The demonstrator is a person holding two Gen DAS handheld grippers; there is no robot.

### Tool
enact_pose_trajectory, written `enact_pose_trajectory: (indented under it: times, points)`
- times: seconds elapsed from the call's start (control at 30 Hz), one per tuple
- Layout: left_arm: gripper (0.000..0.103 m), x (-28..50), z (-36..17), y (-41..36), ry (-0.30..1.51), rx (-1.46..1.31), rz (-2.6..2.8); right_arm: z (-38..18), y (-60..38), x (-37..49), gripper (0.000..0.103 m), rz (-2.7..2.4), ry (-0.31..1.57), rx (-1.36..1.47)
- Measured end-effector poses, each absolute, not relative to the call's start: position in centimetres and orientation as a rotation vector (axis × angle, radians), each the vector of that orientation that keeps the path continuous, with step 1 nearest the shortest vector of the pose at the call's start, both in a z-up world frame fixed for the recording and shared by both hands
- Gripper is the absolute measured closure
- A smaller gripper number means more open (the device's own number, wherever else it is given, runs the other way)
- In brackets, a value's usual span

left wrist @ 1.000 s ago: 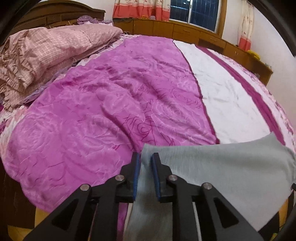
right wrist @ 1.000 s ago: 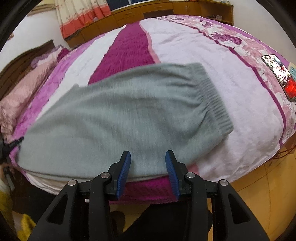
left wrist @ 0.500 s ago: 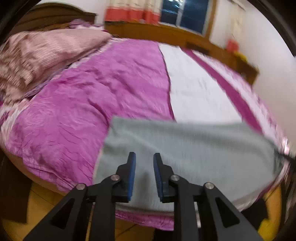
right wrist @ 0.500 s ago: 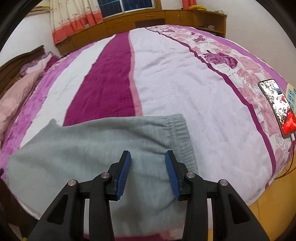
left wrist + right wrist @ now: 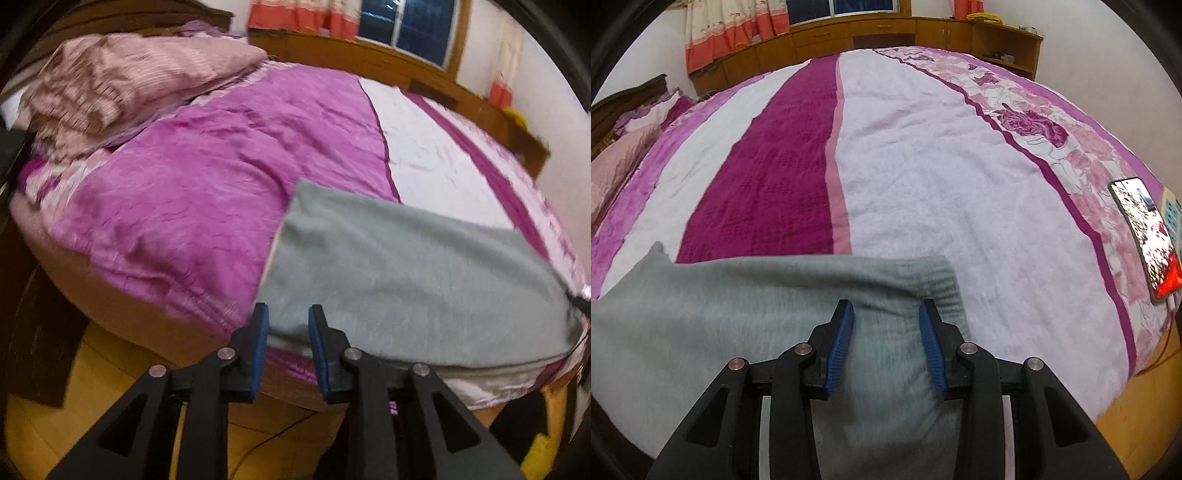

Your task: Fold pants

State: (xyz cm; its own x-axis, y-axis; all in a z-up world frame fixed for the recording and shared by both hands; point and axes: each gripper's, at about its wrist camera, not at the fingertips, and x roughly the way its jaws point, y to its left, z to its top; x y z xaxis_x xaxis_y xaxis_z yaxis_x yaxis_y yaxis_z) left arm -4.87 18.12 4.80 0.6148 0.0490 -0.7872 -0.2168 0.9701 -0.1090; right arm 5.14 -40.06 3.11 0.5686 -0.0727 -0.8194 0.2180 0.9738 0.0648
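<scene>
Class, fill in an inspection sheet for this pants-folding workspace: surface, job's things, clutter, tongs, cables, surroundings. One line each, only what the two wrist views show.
Surface: bed with a striped purple, magenta and white cover.
Job's things: grey pants lying flat along the bed's near edge; ribbed waistband at the right end.
Clutter: phone with a lit screen at the right edge; pink pillow by the headboard.
Tongs: left tongs open, off the pants' left end; right tongs open above the waistband end.
Cables: thin cord on the floor.
Surroundings: wooden cabinets, curtains, window.
</scene>
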Motion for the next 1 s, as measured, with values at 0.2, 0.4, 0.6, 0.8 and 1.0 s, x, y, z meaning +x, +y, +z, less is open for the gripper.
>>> enact_pose_trajectory:
  times: [0.2,0.4,0.6,0.8,1.0]
  points:
    - [0.073,-5.6,4.8,19.0,0.904,-0.378,0.086,4.8,-39.8,0.8,0.072,-0.116,0.914,0.214]
    - [0.071,-5.3,3.1,18.1,0.948,-0.440,0.073,4.2,-39.2,-3.1,0.072,-0.092,0.921,0.217]
    - [0.069,-5.1,2.5,18.0,0.930,-0.497,0.075,2.8,-38.5,-4.6,0.072,-0.089,0.941,0.190]
    - [0.087,-4.7,2.5,18.8,0.895,-0.551,0.089,2.4,-38.2,-4.6,0.072,-0.094,0.946,0.197]
    - [0.101,-6.3,4.2,18.8,0.873,-0.481,0.103,2.2,-38.4,-4.5,0.072,-0.093,0.958,0.197]
